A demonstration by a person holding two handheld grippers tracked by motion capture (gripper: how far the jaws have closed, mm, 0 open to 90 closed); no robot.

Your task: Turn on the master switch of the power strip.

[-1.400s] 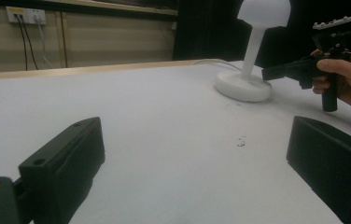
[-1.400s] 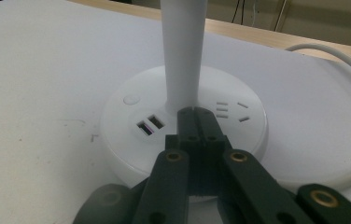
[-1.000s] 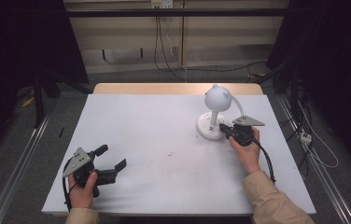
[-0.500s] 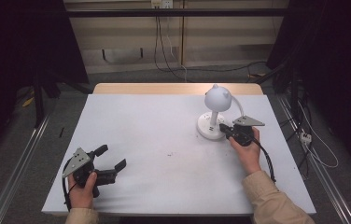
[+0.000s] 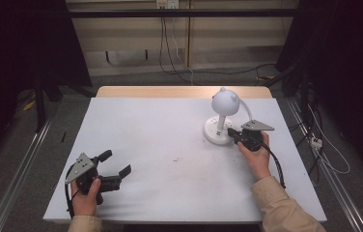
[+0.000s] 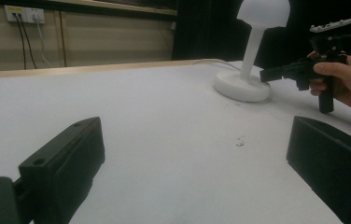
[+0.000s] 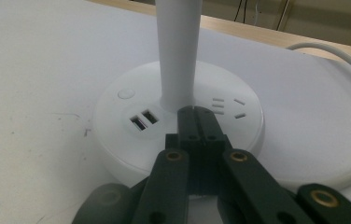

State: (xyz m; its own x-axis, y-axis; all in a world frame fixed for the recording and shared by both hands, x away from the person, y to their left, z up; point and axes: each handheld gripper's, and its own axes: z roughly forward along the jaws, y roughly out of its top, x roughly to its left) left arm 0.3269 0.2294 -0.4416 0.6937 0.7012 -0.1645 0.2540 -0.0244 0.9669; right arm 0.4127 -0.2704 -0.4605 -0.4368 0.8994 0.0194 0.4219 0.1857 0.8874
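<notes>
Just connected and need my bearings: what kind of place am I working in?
Likely a lab recording bench: a white-covered table between floor rails, dark curtains, wall sockets with cables, and one white desk lamp.

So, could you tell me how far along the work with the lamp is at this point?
Done: the right claw has been brought to the white lamp, its jaws shut, tips over the round base beside the stem. In hand: it looks set to press something there, perhaps the round button, though that sits apart from the tips. Left: the press itself. The left claw rests open, away from the lamp.
</notes>
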